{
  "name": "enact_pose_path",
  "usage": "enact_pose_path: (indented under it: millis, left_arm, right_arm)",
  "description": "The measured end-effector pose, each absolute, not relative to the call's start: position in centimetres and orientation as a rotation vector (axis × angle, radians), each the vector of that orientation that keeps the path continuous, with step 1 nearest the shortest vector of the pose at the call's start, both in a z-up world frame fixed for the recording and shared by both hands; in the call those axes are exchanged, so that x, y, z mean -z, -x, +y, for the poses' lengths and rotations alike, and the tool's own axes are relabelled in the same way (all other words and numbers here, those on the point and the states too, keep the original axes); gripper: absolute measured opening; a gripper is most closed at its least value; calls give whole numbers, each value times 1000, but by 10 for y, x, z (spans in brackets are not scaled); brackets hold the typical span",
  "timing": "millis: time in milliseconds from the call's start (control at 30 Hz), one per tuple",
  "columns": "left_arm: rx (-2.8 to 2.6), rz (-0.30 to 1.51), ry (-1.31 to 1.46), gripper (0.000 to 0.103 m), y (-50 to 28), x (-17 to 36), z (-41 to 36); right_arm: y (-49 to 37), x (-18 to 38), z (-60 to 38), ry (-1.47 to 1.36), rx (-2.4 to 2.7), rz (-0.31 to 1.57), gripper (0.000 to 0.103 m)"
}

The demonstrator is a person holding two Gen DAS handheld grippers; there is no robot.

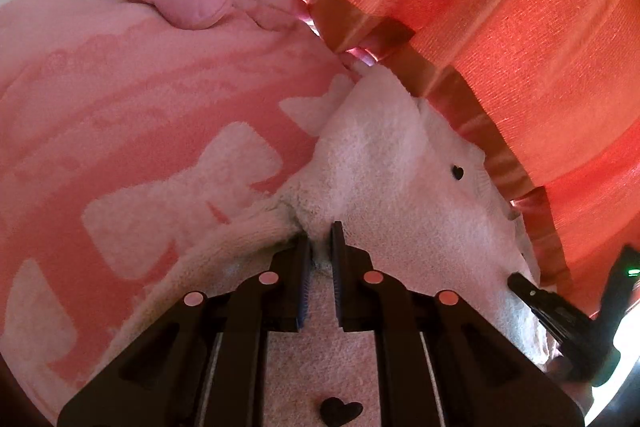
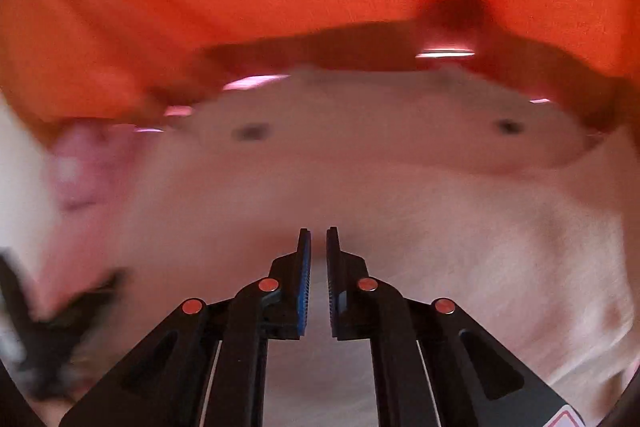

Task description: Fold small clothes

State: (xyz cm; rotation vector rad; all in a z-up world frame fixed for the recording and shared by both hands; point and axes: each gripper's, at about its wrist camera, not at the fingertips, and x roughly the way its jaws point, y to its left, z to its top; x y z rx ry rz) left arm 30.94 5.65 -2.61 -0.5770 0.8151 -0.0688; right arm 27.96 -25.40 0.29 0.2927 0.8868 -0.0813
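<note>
Lying at the centre of both views, the white fleece garment (image 1: 400, 179) is pinched in your left gripper (image 1: 320, 239); your right gripper (image 2: 319, 243) looks nearly closed on it too, though blur hides contact. Pink blanket (image 1: 120, 99) upper left; orange curtain (image 1: 500, 7) upper right.
</note>
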Motion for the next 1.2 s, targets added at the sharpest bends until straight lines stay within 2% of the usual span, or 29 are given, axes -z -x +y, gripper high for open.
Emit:
enact_pose_path:
  millis: [100, 167, 267, 333, 400, 433, 500, 533, 567, 633, 700, 767, 800, 867, 967, 1033, 1067, 1100, 1133, 1167, 1200]
  left_arm:
    - [72, 813, 584, 10, -308, 26, 57]
    - [68, 814, 588, 10, -307, 26, 57]
    - [66, 817, 583, 11, -304, 24, 57]
    - [81, 820, 577, 10, -296, 21, 56]
    - [93, 842, 560, 11, -285, 16, 57]
    - [114, 857, 555, 14, -275, 11, 61]
    - [132, 866, 533, 33, -253, 0, 69]
    - [126, 871, 510, 49, -239, -5, 75]
    - [120, 878, 479, 61, -220, -10, 84]
    - [122, 904, 411, 68, -182, -14, 100]
    - [126, 957, 390, 75, -154, -4, 111]
    - [150, 1071, 426, 76, -131, 14, 118]
    - [170, 1102, 457, 76, -121, 20, 119]
    - [179, 1079, 437, 83, -106, 18, 115]
    - [235, 1104, 512, 85, -99, 22, 107]
    - [217, 1093, 505, 82, -98, 24, 102]
    - [204, 1094, 482, 65, -98, 23, 98]
    - [199, 1100, 463, 49, -98, 22, 96]
    - [209, 1117, 459, 16, -100, 21, 94]
    - [232, 1149, 491, 11, -101, 20, 96]
    - [246, 1152, 526, 11, -98, 16, 102]
  right_arm:
    - [-243, -4, -349, -487, 275, 856, 0]
    - [-214, -14, -372, -537, 301, 824, 14]
    - [-173, -13, -371, -461, 225, 835, 14]
    - [-167, 10, -370, -355, 266, 932, 14]
    - [-140, 4, -379, -384, 273, 909, 13]
    - [-119, -6, -383, -408, 300, 917, 21]
    - [-75, -22, -387, -444, 307, 900, 35]
    - [-45, -27, -384, -453, 270, 926, 39]
    - [-28, -26, -378, -454, 244, 961, 40]
    - [14, -13, -375, -472, 192, 1056, 47]
    - [46, 3, -368, -523, 130, 1142, 49]
    - [67, 19, -352, -593, 65, 1206, 50]
    - [73, 24, -346, -617, 42, 1215, 50]
    - [76, 25, -341, -622, 15, 1211, 52]
    - [65, 29, -340, -746, -63, 1206, 56]
    - [46, 30, -327, -754, -52, 1206, 56]
    - [39, 28, -323, -725, -33, 1209, 52]
    - [38, 27, -317, -712, -21, 1208, 31]
    - [36, 24, -314, -706, 4, 1201, 9]
    - [37, 20, -313, -713, 18, 1186, 9]
    - [37, 13, -309, -721, 30, 1157, 7]
